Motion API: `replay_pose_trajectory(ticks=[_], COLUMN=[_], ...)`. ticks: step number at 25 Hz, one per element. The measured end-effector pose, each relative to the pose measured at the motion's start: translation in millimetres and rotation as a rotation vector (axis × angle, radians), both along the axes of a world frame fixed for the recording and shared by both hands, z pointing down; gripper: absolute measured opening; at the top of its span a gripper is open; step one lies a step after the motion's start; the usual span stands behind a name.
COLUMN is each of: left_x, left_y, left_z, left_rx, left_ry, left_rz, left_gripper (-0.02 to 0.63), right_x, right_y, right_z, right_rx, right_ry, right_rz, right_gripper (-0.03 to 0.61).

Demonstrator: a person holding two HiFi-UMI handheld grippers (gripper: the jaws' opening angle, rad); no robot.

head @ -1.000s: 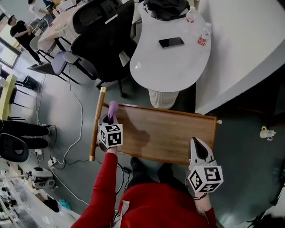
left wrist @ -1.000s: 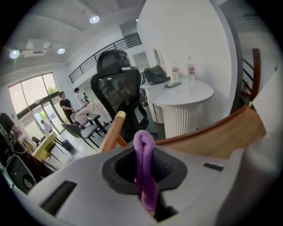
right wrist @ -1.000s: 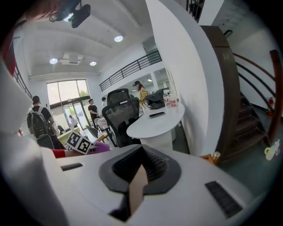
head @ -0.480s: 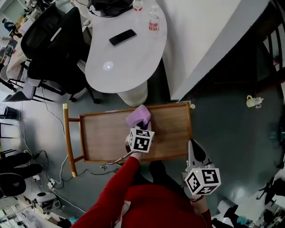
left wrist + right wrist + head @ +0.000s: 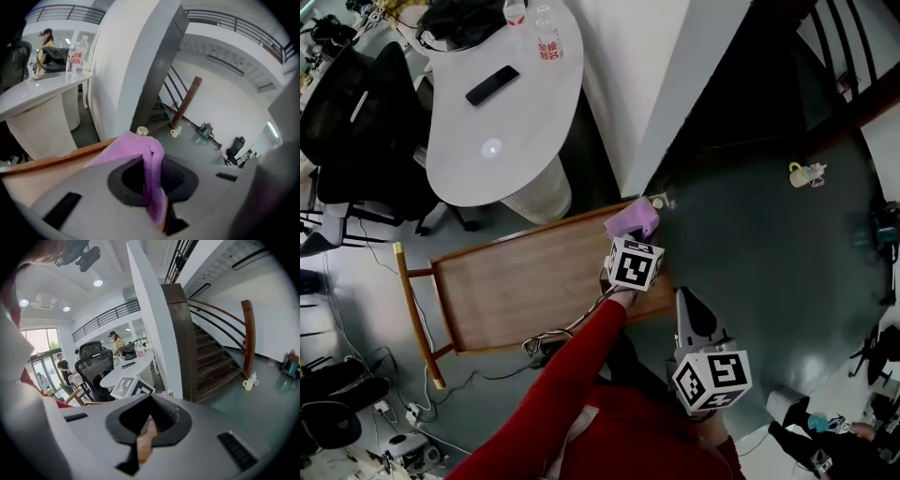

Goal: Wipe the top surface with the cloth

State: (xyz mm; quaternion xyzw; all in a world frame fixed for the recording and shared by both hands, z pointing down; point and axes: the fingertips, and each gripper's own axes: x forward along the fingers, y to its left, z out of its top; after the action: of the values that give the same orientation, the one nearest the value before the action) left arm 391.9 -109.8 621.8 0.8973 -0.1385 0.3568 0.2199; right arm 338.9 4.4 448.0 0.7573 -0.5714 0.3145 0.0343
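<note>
Cloth (image 5: 630, 222) clamped in left tongs (image 5: 157, 187), tabletop (image 5: 516, 281) corner

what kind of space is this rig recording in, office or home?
Most likely an open-plan office or lab floor, not a home: a white rounded desk with a phone and water bottles on it, a black office chair beside it, and a staircase close by.
</note>
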Motion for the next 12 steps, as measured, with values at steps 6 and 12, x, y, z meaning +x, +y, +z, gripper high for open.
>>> replay_pose_trajectory(ticks=[6, 12], left_x=[-15, -192], left_y=[-3, -84], left_z=[-39, -96], left_rx=[-0.058, 0.038], left_ry=[0.151, 0.252], left_rz=[-0.089, -0.431], left_gripper=[0.048, 0.048], right_x=[-5, -69], right_y=[3, -73], right_z=[-8, -17], right_rx=[0.020, 0.069], right_ry=[-0.011, -0.041], right_rz=[-0.066, -0.320], right_gripper=[0.003, 0.003])
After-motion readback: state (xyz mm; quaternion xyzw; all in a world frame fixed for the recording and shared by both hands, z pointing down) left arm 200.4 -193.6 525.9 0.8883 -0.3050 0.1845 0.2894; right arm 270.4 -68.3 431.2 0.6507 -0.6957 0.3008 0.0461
